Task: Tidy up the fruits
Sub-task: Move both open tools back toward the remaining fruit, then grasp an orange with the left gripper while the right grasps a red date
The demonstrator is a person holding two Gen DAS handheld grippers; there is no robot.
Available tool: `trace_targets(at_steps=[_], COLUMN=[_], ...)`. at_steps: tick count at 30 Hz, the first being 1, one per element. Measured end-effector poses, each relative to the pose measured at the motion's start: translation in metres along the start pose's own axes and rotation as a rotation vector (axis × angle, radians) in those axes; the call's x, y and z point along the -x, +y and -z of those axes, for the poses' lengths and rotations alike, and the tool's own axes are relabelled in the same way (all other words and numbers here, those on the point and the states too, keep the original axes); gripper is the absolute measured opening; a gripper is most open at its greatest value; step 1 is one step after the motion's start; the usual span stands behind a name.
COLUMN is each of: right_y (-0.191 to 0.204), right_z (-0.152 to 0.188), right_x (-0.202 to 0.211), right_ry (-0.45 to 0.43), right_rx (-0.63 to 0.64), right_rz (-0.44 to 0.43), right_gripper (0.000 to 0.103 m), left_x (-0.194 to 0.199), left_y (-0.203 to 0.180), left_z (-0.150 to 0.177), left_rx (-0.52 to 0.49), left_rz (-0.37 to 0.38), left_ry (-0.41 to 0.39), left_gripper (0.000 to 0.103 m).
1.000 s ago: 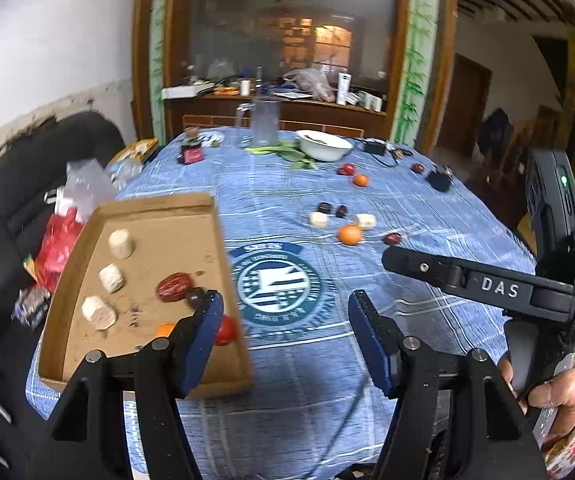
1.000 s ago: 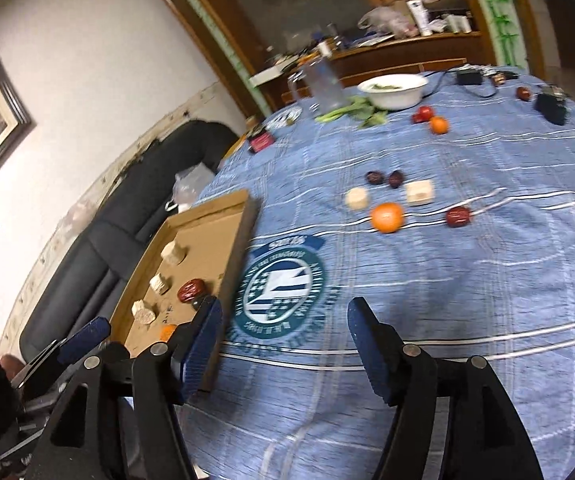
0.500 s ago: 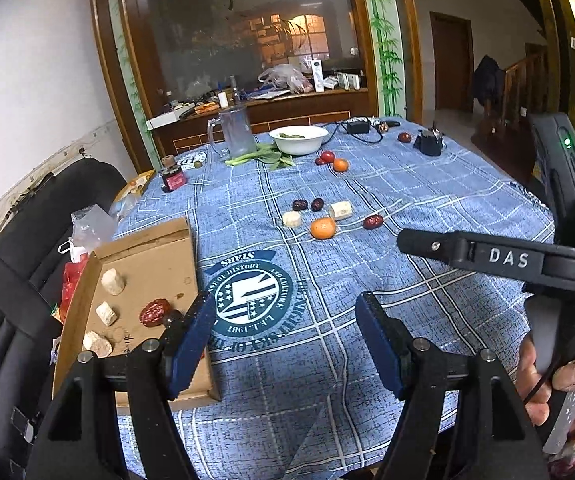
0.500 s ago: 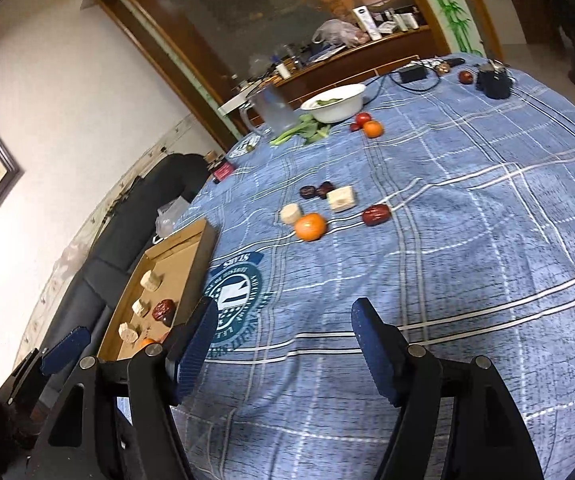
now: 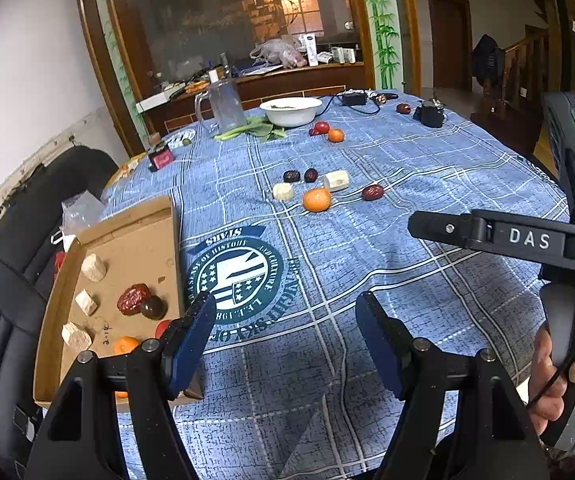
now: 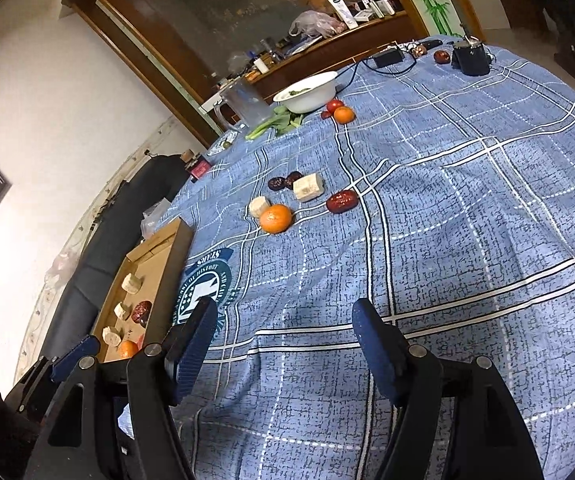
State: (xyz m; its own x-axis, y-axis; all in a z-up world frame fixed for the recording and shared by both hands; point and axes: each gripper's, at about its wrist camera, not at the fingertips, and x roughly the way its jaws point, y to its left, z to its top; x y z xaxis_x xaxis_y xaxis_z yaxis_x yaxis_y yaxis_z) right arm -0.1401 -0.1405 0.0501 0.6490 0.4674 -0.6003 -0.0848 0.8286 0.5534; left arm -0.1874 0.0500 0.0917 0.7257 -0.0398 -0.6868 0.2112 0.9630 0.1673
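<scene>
Blue checked cloth covers the counter (image 5: 427,168), and from your left wrist view the cardboard tray (image 5: 127,240) sits at its left edge, already holding pale chunks, a red date (image 5: 133,299), a dark fruit and a small orange. Your left gripper (image 5: 283,340) hovers above the cloth just beside the tray, fingers apart and carrying nothing. Farther out lies the loose cluster: an orange (image 5: 316,199), two pale chunks, two dark fruits and a wrinkled red date (image 5: 372,192) (two more round fruits rest near the white bowl (image 5: 291,111)). From the right wrist view, your right gripper (image 6: 283,344) is likewise spread and empty, aimed over bare cloth with the orange (image 6: 275,218) ahead and slightly left, well apart from the fingertips. You seem to be between placements, about to fetch another piece. Next, reach forward to the cluster, straddle one piece, likely the orange, and close gently so it does not roll off.
</scene>
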Motion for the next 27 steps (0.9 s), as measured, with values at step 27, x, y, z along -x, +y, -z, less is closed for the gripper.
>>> trace_targets(at_steps=[27], right_y=[-0.006], right_z=[-0.078], right_x=[-0.063], right_ry=[0.051], right_rx=[0.192], right_rz=[0.249], right_gripper=[0.074], left_x=[-0.076], left_y=[0.044], left_z=[-0.046], left_rx=[0.184], left_rz=[0.157], left_ry=[0.038], left_gripper=[0.08])
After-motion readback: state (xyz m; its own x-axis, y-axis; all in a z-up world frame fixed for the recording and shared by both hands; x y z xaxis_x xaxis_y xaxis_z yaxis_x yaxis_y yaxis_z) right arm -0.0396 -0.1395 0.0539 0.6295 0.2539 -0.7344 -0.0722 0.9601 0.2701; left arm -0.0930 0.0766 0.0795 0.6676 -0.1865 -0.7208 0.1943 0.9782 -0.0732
